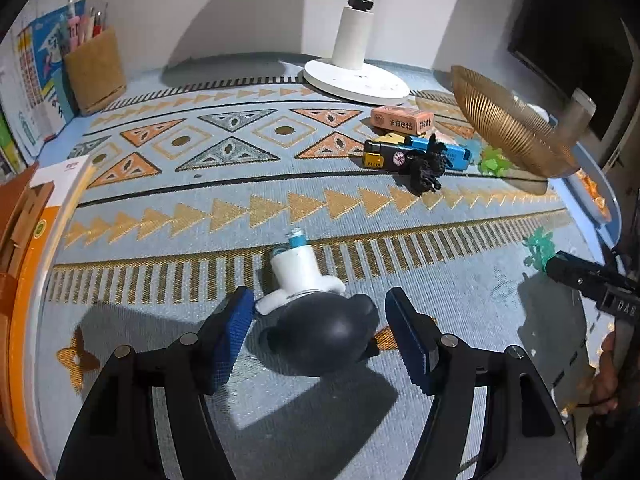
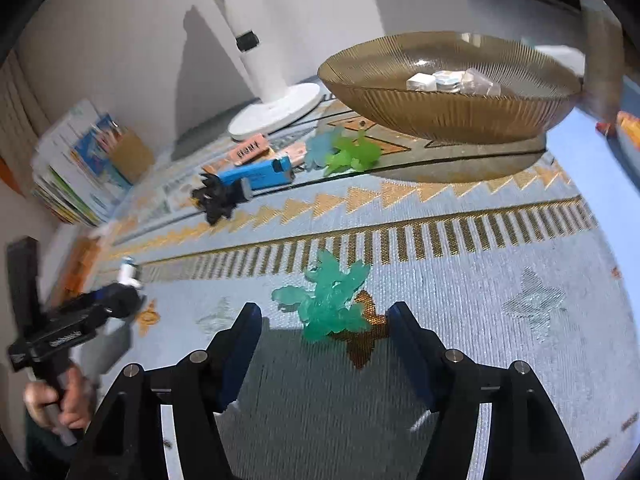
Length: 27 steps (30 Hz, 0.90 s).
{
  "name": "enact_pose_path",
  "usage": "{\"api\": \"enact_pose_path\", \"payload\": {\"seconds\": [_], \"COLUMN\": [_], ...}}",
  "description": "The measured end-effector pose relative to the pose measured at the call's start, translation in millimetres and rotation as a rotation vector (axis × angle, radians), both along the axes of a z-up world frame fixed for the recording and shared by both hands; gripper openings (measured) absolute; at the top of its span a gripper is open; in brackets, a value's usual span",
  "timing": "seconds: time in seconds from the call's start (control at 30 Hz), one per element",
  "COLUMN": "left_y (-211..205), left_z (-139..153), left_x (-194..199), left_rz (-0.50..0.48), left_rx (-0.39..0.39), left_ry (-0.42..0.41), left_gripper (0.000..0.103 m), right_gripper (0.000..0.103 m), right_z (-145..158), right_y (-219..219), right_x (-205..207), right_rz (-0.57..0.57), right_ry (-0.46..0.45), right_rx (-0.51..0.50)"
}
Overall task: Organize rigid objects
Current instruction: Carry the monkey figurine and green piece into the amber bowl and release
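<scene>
Left tongs [image 1: 320, 334] spread astride the black-bulbed blower [image 1: 320, 330]: soft, squashy bulb (take the stiff white neck). Right tongs [image 2: 325, 346] spread around the brittle teal figurine [image 2: 326, 300].

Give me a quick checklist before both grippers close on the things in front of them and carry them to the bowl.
1. Left gripper jaws open: ok.
2. Black air blower lies between the left jaws: ok.
3. Right gripper jaws open: ok.
4. Teal plastic figure sits between the right fingertips: ok, only partly in.
5. Gold ribbed bowl has room: ok, a few small items inside.
6. Grip will hold on the blower's round bulb: cannot tell.
</scene>
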<state>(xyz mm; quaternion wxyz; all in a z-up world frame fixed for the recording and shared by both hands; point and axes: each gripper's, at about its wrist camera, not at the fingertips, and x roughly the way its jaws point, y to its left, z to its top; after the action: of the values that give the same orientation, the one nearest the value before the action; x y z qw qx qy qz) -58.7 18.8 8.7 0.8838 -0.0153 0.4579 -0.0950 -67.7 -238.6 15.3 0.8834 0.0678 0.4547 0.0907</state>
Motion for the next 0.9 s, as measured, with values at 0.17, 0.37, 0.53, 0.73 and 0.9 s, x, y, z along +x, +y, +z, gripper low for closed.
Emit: {"api": "enact_pose_path", "payload": {"seconds": [0.17, 0.37, 0.53, 0.73, 0.9], "left_y": [-2.8, 4.1, -7.2, -52.4, -96.1], "left_z": [-1.5, 5.7, 33.8, 106.2, 149.8], "left_x": [-2.2, -7.9, -3.7, 19.5, 61.8], "left_rz": [0.006, 0.019, -0.023, -0.158, -0.28], "left_rx": [0.037, -0.009, -0.061, -0.091, -0.228], "left_ry": [-0.016, -0.05, -0.1, -0.244, -0.258], "left_gripper": [0.061, 0.053, 0.053, 0.053, 0.053], "right_gripper": [0.056, 0.032, 0.032, 0.032, 0.032], "right_z": [-5.1, 1.0, 41.1, 120.5, 165.4], "right_y": [31.7, 39.1, 19.0, -34.5, -87.1], "right_x": [2.9, 3.0, -4.4, -0.8, 17.3], "right_rz": [-0.006, 0.035, 0.013, -0.113, -0.233], "right_ry": [-0.03, -0.055, -0.166, -0.34, -0.4], "right_rx": [-0.209, -0.174, -0.106, -0.101, -0.073]}}
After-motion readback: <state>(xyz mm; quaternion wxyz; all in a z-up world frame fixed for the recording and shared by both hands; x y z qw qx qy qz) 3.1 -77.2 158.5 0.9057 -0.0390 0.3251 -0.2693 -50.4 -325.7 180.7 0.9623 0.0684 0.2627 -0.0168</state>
